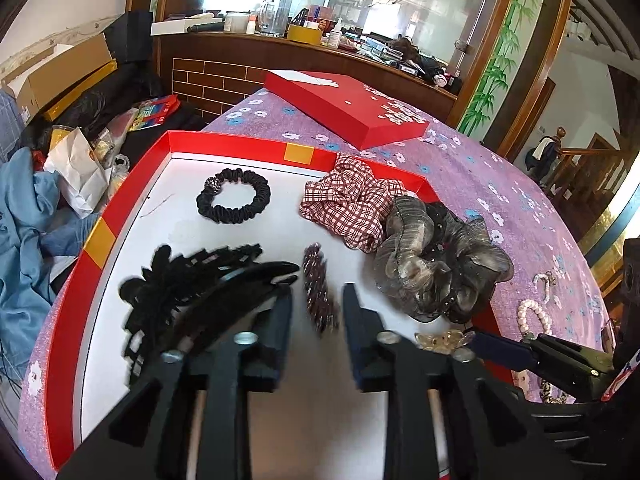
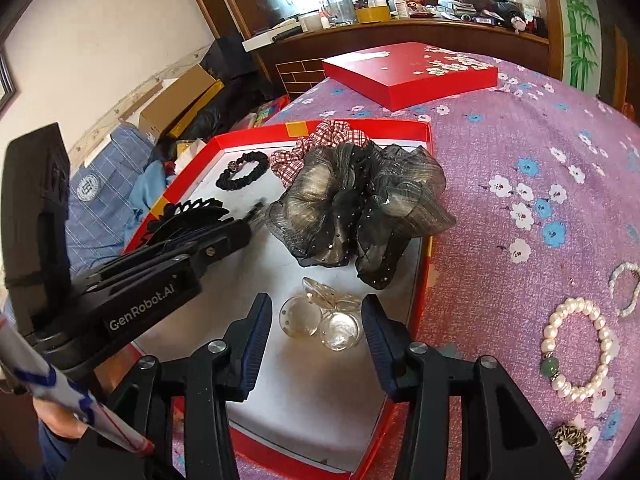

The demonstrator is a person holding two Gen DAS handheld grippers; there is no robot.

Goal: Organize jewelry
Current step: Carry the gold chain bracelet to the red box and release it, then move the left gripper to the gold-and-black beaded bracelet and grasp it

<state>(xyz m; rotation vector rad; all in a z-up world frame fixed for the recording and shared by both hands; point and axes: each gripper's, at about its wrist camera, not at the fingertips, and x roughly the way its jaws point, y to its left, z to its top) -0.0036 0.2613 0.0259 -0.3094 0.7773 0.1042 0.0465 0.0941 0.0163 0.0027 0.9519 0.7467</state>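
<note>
A red tray (image 1: 120, 216) with a white floor lies on the purple flowered cloth. My left gripper (image 1: 316, 300) stands open over it, and a dark red beaded hair clip (image 1: 318, 292) lies between its fingers, untouched by either pad. A black lace clip (image 1: 180, 280) lies just left of it. My right gripper (image 2: 318, 320) is open around a clear shell-like clip (image 2: 320, 322) that rests on the tray floor. Also in the tray are a black scrunchie (image 1: 234, 196), a plaid scrunchie (image 1: 348, 200) and a grey gauze scrunchie (image 2: 356, 208).
A pearl bracelet (image 2: 576, 352) with a green bead, a second pale bracelet (image 2: 624, 288) and a leopard-print band (image 2: 572, 440) lie on the cloth right of the tray. The red lid (image 2: 408, 72) sits at the far end. Clutter and boxes fill the left side beyond the table.
</note>
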